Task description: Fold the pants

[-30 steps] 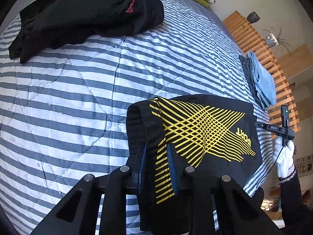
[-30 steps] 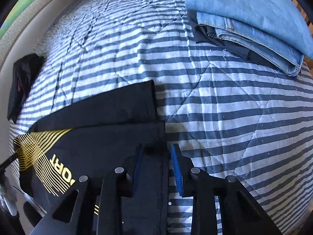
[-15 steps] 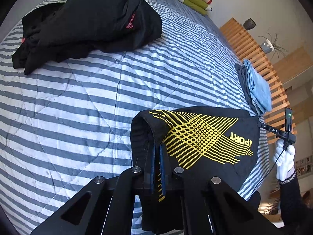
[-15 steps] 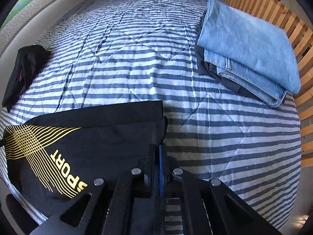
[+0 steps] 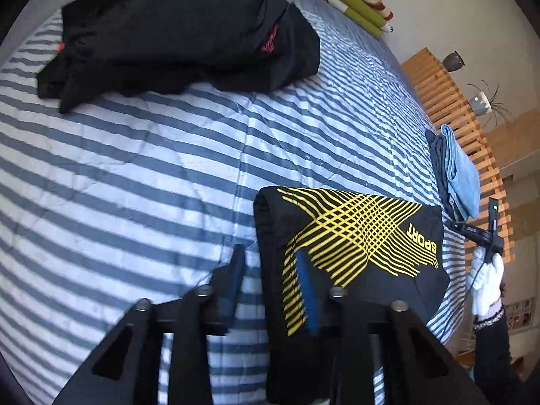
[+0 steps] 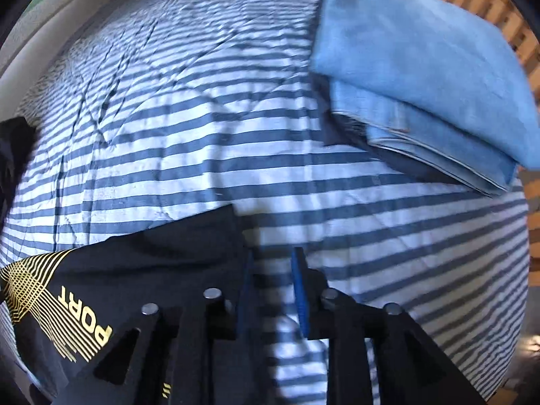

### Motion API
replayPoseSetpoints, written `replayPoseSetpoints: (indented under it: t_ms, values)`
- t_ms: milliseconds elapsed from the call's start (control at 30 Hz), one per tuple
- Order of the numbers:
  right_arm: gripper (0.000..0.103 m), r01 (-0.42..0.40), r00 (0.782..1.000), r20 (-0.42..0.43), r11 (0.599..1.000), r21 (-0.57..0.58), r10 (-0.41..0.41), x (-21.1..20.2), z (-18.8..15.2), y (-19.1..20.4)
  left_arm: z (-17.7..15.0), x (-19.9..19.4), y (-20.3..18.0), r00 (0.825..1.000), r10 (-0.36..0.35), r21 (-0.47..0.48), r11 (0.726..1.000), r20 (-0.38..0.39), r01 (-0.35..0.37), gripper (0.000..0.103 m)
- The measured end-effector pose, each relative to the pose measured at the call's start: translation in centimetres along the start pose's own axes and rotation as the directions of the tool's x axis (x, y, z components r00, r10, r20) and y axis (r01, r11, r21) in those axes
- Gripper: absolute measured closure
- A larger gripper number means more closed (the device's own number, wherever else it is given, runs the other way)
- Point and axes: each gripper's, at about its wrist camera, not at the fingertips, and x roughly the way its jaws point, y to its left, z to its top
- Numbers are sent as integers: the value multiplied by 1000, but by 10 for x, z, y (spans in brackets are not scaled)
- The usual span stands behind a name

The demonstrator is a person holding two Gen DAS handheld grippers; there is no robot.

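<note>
Here, smooth folded black pants

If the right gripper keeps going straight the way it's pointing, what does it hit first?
Most likely the bare striped bedspread. The right gripper stands open just past the black pants' edge; the folded jeans lie farther off, though depth is unclear.

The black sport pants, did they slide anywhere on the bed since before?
Cannot tell. Both cameras moved, and the black sport pants lie on the same part of the striped bedspread, short of the folded jeans, about as before.
</note>
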Motion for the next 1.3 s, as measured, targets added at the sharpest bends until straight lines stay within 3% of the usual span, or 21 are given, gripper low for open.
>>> replayPoseSetpoints:
  t_ms: [133, 200, 300, 367, 533, 667, 867, 1067, 1100, 1133, 1200, 1300]
  values:
    - [73, -81, 997, 3, 996, -36, 81, -34, -41, -17, -35, -21, -7, 1000, -16, 38, 999, -12, 16, 48]
    - [68, -104, 995, -9, 994, -41, 104, -43, -69, -20, -58, -22, -12, 999, -7, 57, 998, -39, 10, 38]
    - [68, -168, 985, -44, 985, -31, 166, -47, -116, -18, -89, -20, -27, 998, 36, 114, 993, -56, -29, 38]
    - [68, -204, 978, -63, 977, -57, 201, -47, -146, -5, -103, -23, -41, 998, 60, 166, 985, -27, -55, 38]
    - [68, -294, 955, -108, 934, -203, 277, -47, -186, 53, -118, -20, -92, 998, -20, 280, 959, -60, 36, 38]
    - [68, -299, 954, -105, 925, -233, 281, -29, -173, 95, -129, 5, -142, 988, -79, 361, 924, -135, 124, 38]
    - [68, -336, 942, -53, 931, -144, 331, -25, -136, 103, -141, 57, -222, 971, -117, 494, 844, -210, 209, 38]
    - [68, -357, 932, -95, 931, -79, 350, -2, -120, 95, -161, 110, -282, 979, 15, 670, 731, -203, 127, 38]
    - [68, -367, 928, -94, 927, -73, 360, -2, -120, 92, -165, 116, -289, 980, 50, 702, 705, -191, 101, 41]
    - [68, -376, 925, -90, 925, -64, 369, -4, -120, 89, -166, 119, -292, 978, 62, 708, 699, -197, 99, 48]
    - [68, -393, 918, -74, 918, -43, 390, -9, -120, 82, -152, 126, -290, 972, 84, 675, 732, -219, 89, 89]
    - [68, -412, 911, -39, 910, -36, 411, -25, -128, 65, -122, 121, -274, 958, 9, 578, 799, -285, 165, 94]
